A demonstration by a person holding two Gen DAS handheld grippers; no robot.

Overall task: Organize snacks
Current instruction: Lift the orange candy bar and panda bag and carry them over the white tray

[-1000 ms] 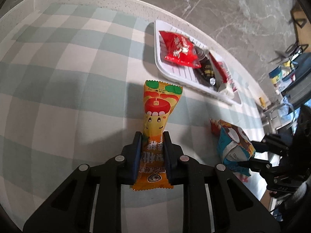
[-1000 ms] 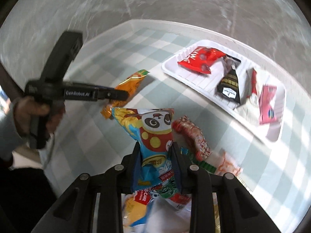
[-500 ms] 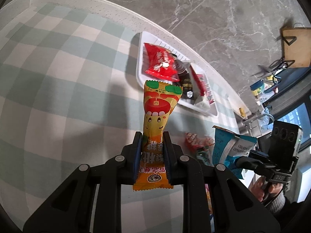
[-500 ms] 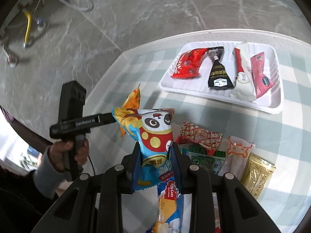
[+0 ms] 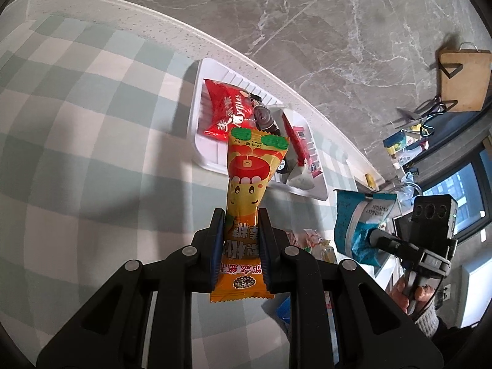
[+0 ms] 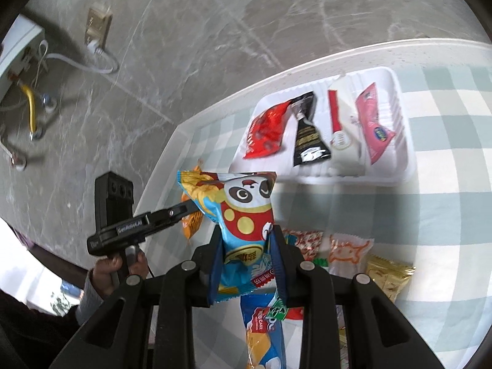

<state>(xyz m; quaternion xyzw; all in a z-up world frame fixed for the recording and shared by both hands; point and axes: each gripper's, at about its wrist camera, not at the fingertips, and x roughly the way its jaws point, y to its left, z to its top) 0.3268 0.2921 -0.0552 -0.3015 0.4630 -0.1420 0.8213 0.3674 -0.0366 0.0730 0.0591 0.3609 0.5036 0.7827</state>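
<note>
My left gripper is shut on an orange-yellow snack packet and holds it in the air over the checked tablecloth, short of the white tray. My right gripper is shut on a blue panda snack bag, also held up; that bag shows at the right of the left wrist view. The tray holds a red packet, a black sachet, a white-and-red packet and a pink packet.
Loose snacks lie on the cloth below my right gripper: a red-patterned packet, a white-orange packet, a gold packet and a blue cake packet. The marble wall has a socket and cables. A cluttered counter stands far right.
Both grippers have risen with their packets and drawn back from the table. The left one now points more directly at the tray; the right one has swung so the tray sits upper right.
</note>
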